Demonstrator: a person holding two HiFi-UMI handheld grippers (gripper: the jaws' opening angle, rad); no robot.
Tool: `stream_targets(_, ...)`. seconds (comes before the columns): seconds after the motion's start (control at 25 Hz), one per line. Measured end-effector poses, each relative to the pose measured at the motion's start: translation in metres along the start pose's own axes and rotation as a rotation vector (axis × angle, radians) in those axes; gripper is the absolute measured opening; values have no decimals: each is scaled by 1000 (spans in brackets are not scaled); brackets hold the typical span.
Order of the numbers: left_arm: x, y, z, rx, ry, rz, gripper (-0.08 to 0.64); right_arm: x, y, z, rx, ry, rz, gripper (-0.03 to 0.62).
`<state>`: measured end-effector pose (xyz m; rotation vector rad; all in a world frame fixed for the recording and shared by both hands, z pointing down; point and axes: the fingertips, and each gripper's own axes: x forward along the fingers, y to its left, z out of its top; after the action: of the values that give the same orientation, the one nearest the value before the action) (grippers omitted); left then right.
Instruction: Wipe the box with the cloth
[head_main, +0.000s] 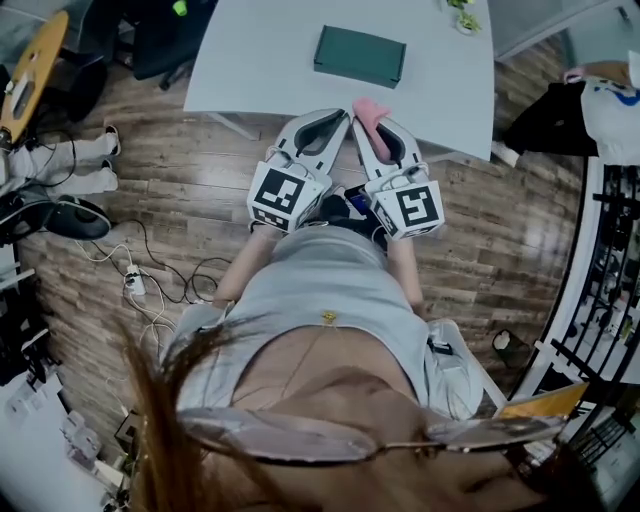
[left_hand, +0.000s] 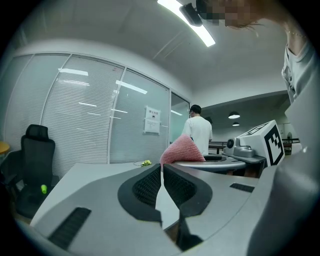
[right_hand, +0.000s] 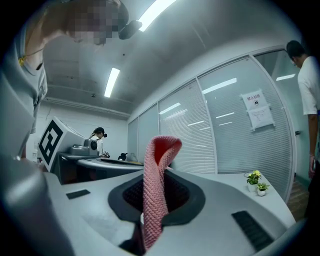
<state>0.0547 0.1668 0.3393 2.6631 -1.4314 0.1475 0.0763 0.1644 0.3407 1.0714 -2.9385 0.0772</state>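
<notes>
I hold both grippers side by side at the near edge of the table (head_main: 262, 62), their tips just reaching over that edge. My left gripper (left_hand: 162, 170) has its jaws pressed together with nothing between them. My right gripper (head_main: 372, 130) is clamped on the pink cloth (right_hand: 154, 195): the knitted strip stands up between the two pads and folds over in a loop above the tips, nearest the table's edge.

The dark green box (head_main: 360, 56) lies flat on the table, past its middle toward the far side, well apart from both grippers and from the cloth. Neither gripper touches it.

A small potted plant (right_hand: 256, 181) stands on the table near its far right corner. A black office chair (left_hand: 30, 165) sits off the table's left side. A person in a white shirt (left_hand: 198, 132) stands beyond the table's far side, back turned to me.
</notes>
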Motion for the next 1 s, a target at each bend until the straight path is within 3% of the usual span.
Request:
stream_targets(0.44, 35, 15, 0, -10, 5, 55, 40, 19, -37, -3, 3, -3, 41, 41)
stream_targets(0.76, 55, 15, 2, -17, 0, 23, 40, 22, -55, -3, 4, 0, 23, 41)
stream_targets(1.0, 76, 27, 6, -17, -6, -30, 40, 33, -75, -2, 16, -3, -41, 41)
